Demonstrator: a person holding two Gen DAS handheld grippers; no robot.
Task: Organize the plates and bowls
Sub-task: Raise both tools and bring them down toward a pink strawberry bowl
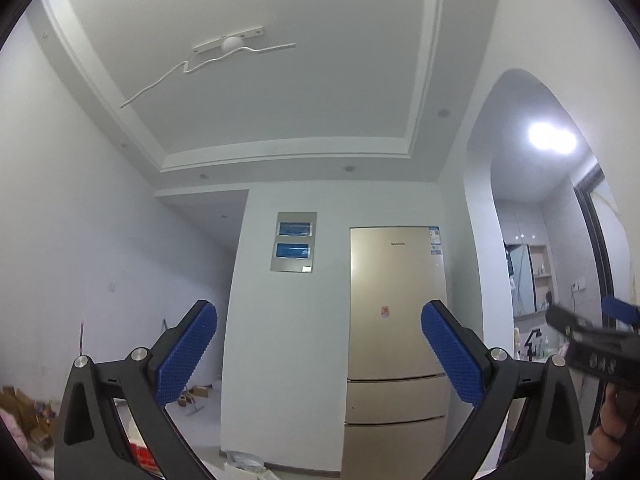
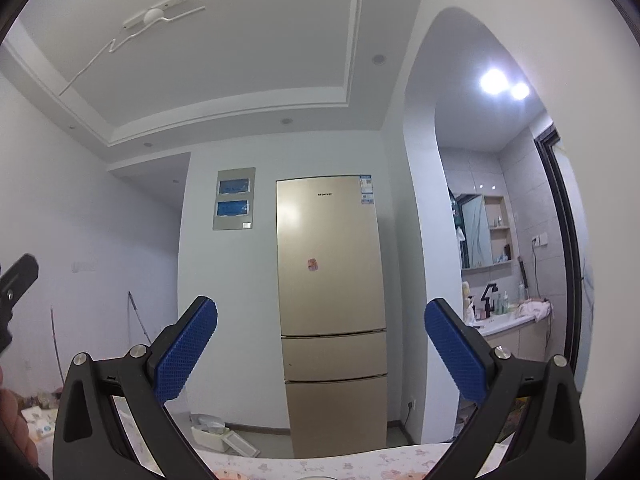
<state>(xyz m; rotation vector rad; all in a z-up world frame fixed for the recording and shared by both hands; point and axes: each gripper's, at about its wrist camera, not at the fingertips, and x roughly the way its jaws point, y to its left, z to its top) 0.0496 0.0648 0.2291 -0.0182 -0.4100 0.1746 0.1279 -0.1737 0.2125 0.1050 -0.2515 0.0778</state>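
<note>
No plates or bowls show in either view. Both grippers point up and across the room. My left gripper [image 1: 319, 312] is open and empty, its blue pads wide apart. My right gripper [image 2: 320, 310] is open and empty too. The right gripper also shows at the right edge of the left wrist view [image 1: 592, 332], blurred, held by a hand. Part of the left gripper shows at the left edge of the right wrist view [image 2: 16, 280].
A gold fridge [image 2: 330, 292] stands against the white wall ahead. An arched doorway [image 2: 500, 240] on the right opens to a bathroom with a sink. A patterned tablecloth edge [image 2: 320, 466] lies at the bottom. Boxes and clutter [image 1: 24, 416] lie on the floor at left.
</note>
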